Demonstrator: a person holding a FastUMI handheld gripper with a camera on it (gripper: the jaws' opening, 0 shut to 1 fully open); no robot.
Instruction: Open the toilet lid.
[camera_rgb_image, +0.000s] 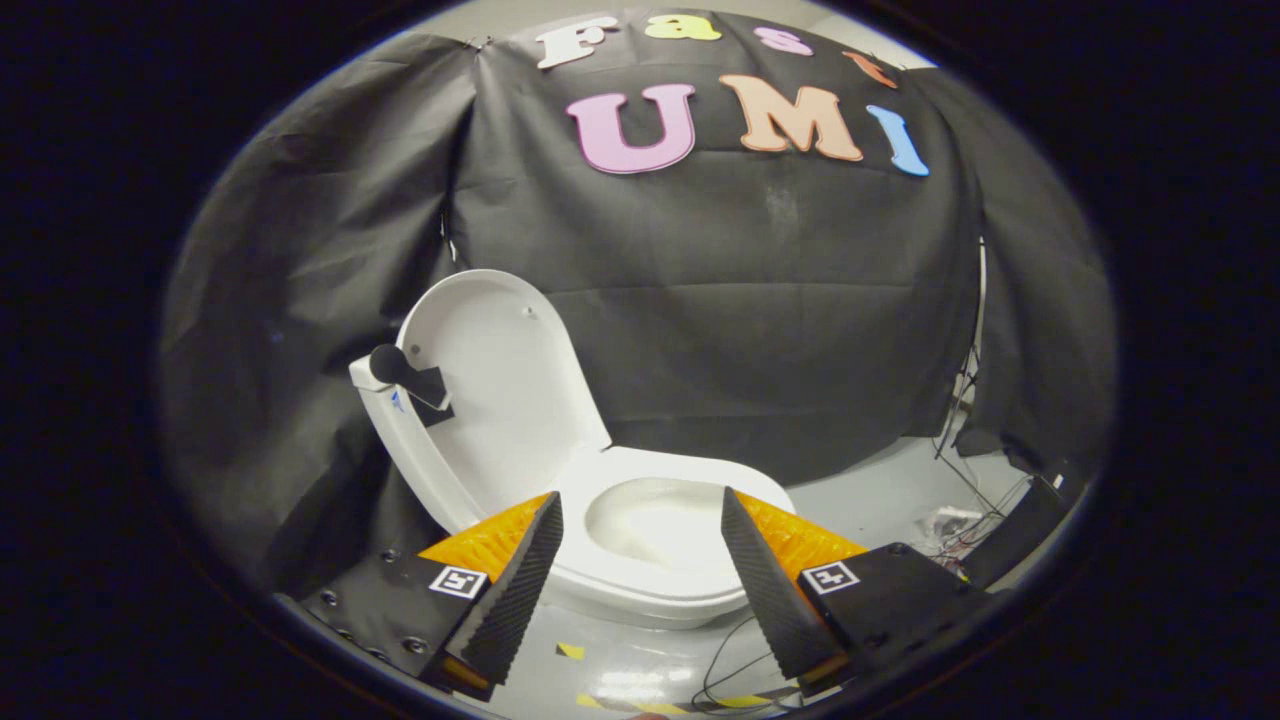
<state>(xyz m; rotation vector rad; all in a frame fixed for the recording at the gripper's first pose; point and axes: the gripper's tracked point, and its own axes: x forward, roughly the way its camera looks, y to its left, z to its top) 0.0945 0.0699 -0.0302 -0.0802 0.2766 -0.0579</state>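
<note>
Your toilet lid (500, 390) stands raised at centre left; the task looks finished. Your gripper (640, 510) is wide open, holding nothing.

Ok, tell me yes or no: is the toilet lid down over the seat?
No, the toilet lid stands raised behind the bare seat, and the open gripper holds nothing, its fingers apart short of the bowl.
</note>
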